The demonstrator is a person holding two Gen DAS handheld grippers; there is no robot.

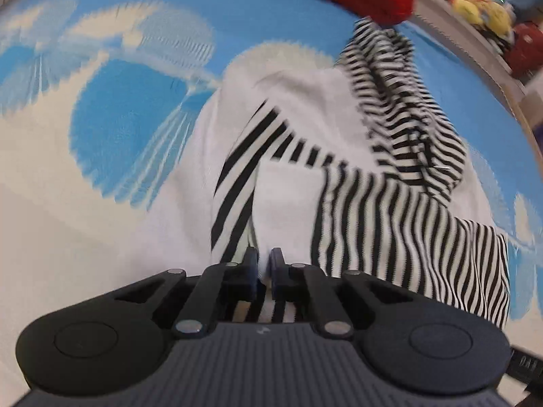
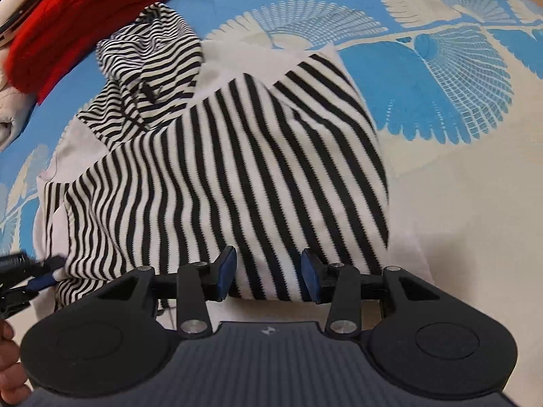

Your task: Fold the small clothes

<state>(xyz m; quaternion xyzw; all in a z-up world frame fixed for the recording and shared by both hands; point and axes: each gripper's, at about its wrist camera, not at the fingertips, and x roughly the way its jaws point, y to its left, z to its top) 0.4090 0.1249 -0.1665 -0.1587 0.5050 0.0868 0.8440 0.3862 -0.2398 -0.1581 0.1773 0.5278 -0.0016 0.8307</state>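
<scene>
The striped garment (image 2: 217,169) lies mid-frame on the blue bedspread (image 2: 424,78), stripes running toward the right gripper (image 2: 268,271). Its jaws stand apart astride the near hem; the left gripper (image 1: 264,268) is clamped on cloth at lower centre.

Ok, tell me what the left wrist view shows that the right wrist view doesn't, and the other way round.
Only the left wrist view shows the shelf with yellow plush toys at the upper right and the left gripper shut on the striped garment's edge. Only the right wrist view shows the right gripper open above the stripes, a pale folded cloth at the left edge, and the big fan pattern in sharp detail. Both show the striped garment, the red knit item and the blue patterned bedspread.
</scene>
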